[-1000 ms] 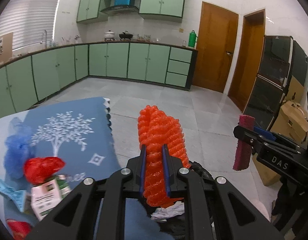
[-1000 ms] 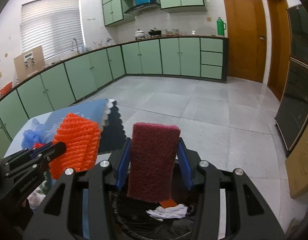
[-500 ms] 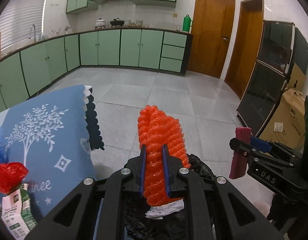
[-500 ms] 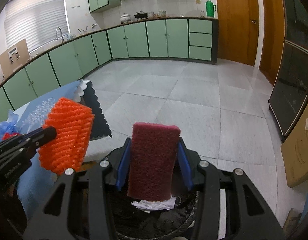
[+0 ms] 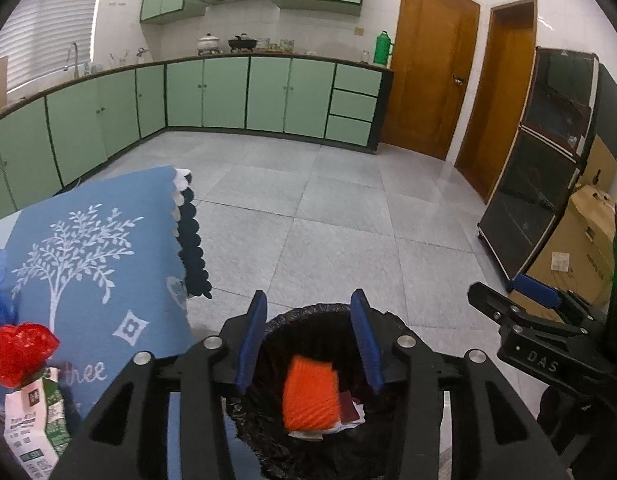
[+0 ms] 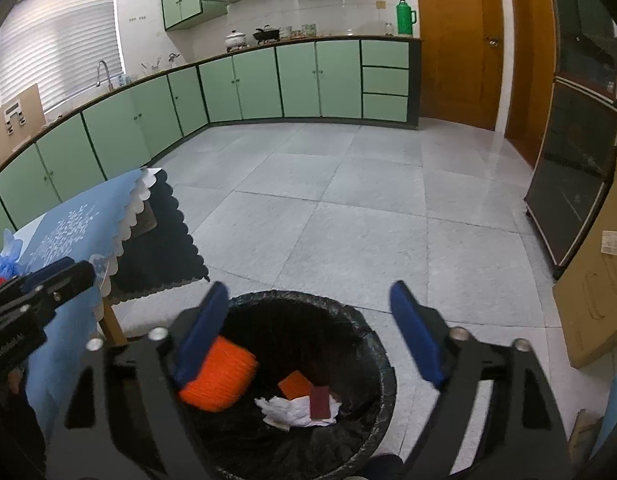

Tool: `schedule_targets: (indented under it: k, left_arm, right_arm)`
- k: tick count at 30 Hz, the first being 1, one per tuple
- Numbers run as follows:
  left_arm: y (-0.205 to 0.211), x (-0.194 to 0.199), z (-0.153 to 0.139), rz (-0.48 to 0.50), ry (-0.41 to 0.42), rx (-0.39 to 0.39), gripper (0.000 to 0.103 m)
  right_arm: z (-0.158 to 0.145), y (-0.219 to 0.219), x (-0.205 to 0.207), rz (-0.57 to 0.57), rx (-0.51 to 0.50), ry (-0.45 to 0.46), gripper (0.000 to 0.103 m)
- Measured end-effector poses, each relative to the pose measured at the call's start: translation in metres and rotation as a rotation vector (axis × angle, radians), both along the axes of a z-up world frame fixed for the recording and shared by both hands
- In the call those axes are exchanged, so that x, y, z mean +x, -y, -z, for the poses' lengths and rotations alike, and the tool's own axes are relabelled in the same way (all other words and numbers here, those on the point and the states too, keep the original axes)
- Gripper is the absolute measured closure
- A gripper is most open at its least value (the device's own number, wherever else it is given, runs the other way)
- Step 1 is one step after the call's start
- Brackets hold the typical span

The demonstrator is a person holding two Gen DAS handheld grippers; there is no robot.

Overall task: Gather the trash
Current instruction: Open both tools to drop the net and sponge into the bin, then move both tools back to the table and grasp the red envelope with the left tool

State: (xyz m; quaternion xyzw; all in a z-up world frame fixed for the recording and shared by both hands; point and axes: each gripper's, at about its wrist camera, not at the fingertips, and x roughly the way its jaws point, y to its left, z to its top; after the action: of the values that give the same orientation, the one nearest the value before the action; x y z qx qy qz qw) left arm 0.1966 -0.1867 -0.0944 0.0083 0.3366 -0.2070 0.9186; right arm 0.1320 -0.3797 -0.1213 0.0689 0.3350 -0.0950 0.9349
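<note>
Sponge (image 6: 216, 376), scouring pad (image 6: 319, 401), paper (image 6: 286, 408) in bin (image 6: 372, 344); table (image 6: 68, 220) left (carton (image 5: 28, 416) on it).

The trash bin (image 6: 372, 344) stands on the floor with its mouth wide open, and nothing covers it. Both sets of jaws are opening above the bin with nothing between them. Left of the bin, the table (image 5: 88, 248) with its blue cloth stands very close and blocks that side. Trash still sits on the table's near corner. Past the bin, the grey floor (image 6: 348, 208) is bare all the way to the green cabinets (image 6: 268, 84). Right of the bin, brown boxes (image 6: 596, 296) and a dark cabinet (image 6: 572, 184) stand well apart from it.
</note>
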Motion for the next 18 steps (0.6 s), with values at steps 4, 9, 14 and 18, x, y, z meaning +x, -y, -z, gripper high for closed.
schedule_targets:
  k: [4,9,14,18]
  left_arm:
    - [-0.018,-0.004,-0.013,-0.038,0.022,-0.014,0.05]
    - [-0.045,-0.021,-0.036,-0.078,0.083,-0.008,0.029]
    - [-0.084,-0.04,-0.055,-0.141,0.113,-0.001,0.023]
    - [-0.12,-0.057,-0.062,-0.204,0.122,0.019,0.022]
  right_arm:
    - [-0.005,-0.001,-0.006,0.01,0.003,0.004,0.013]
    - [-0.021,-0.014,-0.013,-0.001,0.026,0.026,0.012]
    - [-0.04,-0.043,-0.024,-0.044,0.037,0.07,0.012]
    - [-0.05,-0.074,-0.03,-0.097,0.054,0.092,0.011]
